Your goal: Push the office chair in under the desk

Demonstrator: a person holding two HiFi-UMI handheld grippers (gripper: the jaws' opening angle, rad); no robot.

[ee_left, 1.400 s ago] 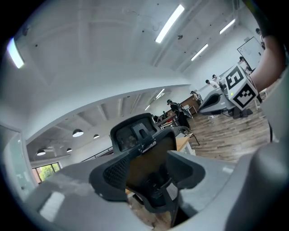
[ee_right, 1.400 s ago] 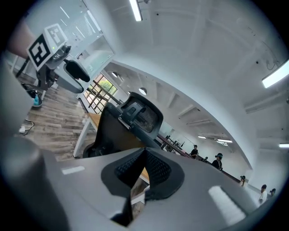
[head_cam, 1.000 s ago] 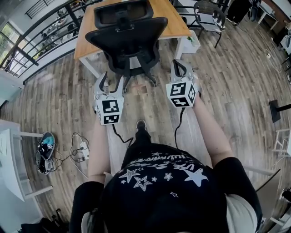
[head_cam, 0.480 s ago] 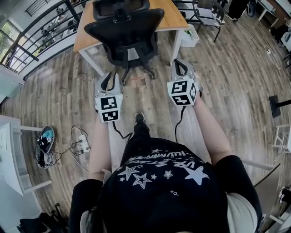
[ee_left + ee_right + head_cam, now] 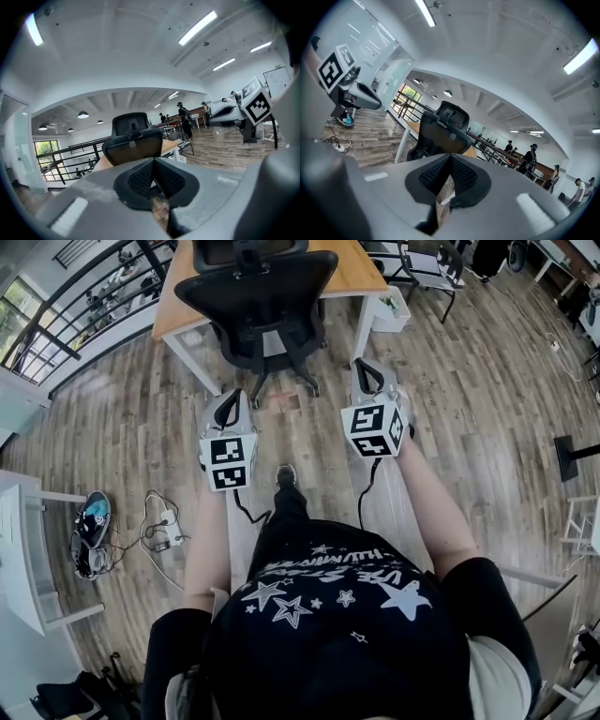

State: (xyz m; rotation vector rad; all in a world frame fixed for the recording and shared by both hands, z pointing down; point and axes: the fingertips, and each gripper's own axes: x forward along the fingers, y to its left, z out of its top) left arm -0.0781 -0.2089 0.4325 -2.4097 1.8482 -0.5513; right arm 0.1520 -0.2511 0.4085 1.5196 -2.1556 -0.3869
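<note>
While both arms reach forward at mid-frame, the left tool [image 5: 229,397] has just been closing and its jaws now meet on nothing. The right tool [image 5: 367,369] is likewise pressed together, empty. Beyond them, at top centre, the black mesh-backed office chair [image 5: 258,296] stands on the wood-plank floor [image 5: 122,427], apart from both tools, at the near edge of the orange wooden tabletop [image 5: 172,313].
</note>
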